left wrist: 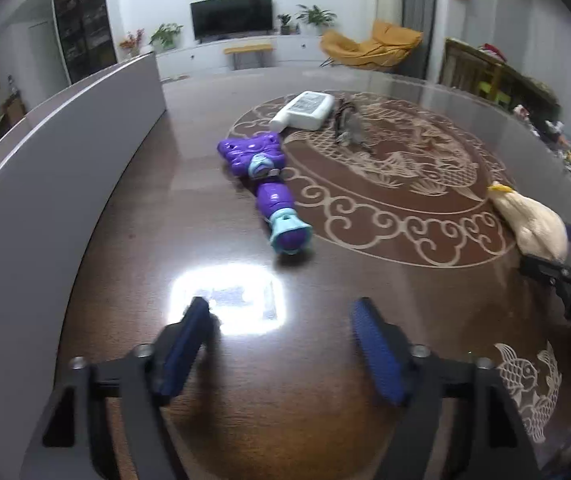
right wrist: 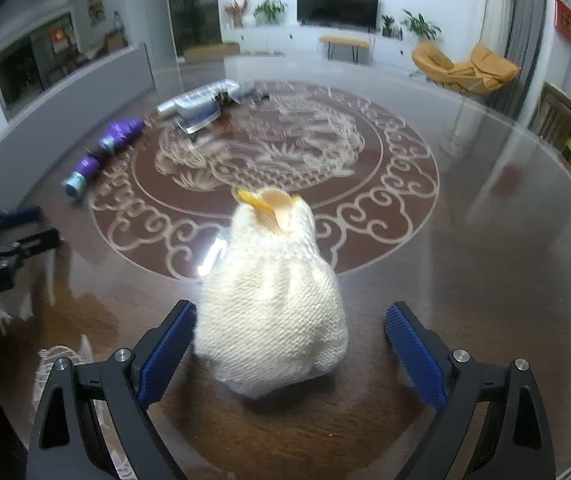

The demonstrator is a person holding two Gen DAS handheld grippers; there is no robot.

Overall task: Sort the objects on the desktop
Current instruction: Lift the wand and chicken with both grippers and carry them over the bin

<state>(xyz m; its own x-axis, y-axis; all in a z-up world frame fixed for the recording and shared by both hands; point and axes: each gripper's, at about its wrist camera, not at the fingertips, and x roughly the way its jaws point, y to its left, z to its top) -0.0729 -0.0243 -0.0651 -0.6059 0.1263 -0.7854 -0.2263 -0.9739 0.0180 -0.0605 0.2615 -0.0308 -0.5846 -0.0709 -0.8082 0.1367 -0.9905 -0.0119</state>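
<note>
- Blue-padded right tongs (right wrist: 290,332) fill the bottom of the right wrist view, spread wide and gripping nothing.
- Between their fingers lies a cream knitted duck (right wrist: 271,300), its body at lower centre and its yellow beak pointing up the frame; the left pad (right wrist: 165,352) sits just beside the knit, and I cannot tell if it touches, while the right pad stands apart from it.
- Left tongs (left wrist: 281,340) occupy the bottom of the left wrist view, likewise released, with only bare counter (left wrist: 325,420) and a bright glare patch between the pads.
- From the left wrist view, the duck (left wrist: 533,224) shows at the right edge, with the dark frame of the right tongs just behind it.
- A purple and light-blue toy (left wrist: 267,184) lies on its side at centre frame, near the rim of the counter's round ornamental pattern.
- Above it, in the upper middle, a white bottle (left wrist: 305,111) lies flat with its cap toward the left.
- Just right of the bottle sits a small dark, tangled object (left wrist: 347,124), too blurred to identify.
- A grey panel (left wrist: 65,152) curves along the left side of the frame.
</note>
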